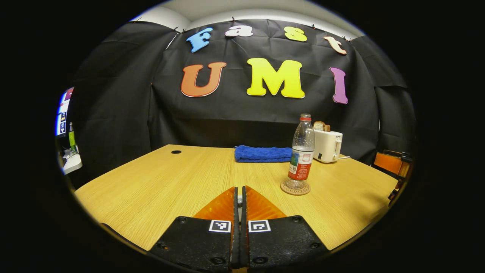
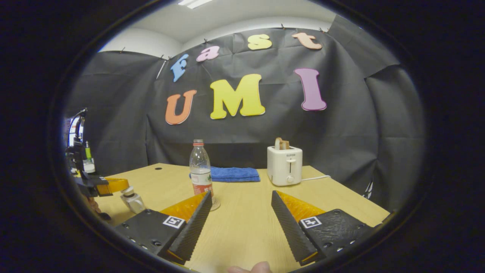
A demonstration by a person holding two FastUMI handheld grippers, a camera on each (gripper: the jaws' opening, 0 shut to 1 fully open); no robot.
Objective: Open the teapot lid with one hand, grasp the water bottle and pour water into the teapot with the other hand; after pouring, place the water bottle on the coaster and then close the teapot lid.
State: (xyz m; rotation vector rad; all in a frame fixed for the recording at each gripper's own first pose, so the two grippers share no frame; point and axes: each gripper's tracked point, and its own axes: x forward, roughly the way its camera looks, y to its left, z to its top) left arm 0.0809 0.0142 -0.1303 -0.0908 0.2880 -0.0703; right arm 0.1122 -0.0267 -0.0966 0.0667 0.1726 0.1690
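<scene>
1. At 1 o'clock from the left gripper [image 1: 238,197], water bottle [image 1: 302,151] upright on coaster [image 1: 295,188]; cap on, partly filled.
2. Teapot [image 2: 132,200] at 9 o'clock in the right gripper view, lid apparently on.
3. Left jaws together, holding nothing; right gripper [image 2: 240,212] jaws apart, empty.
4. Towel [image 1: 262,154] and toaster [image 2: 284,165] at 12 o'clock, behind.
5. Judgement: either nothing begun or all done; cannot tell. If starting, lid-lift comes next.
</scene>
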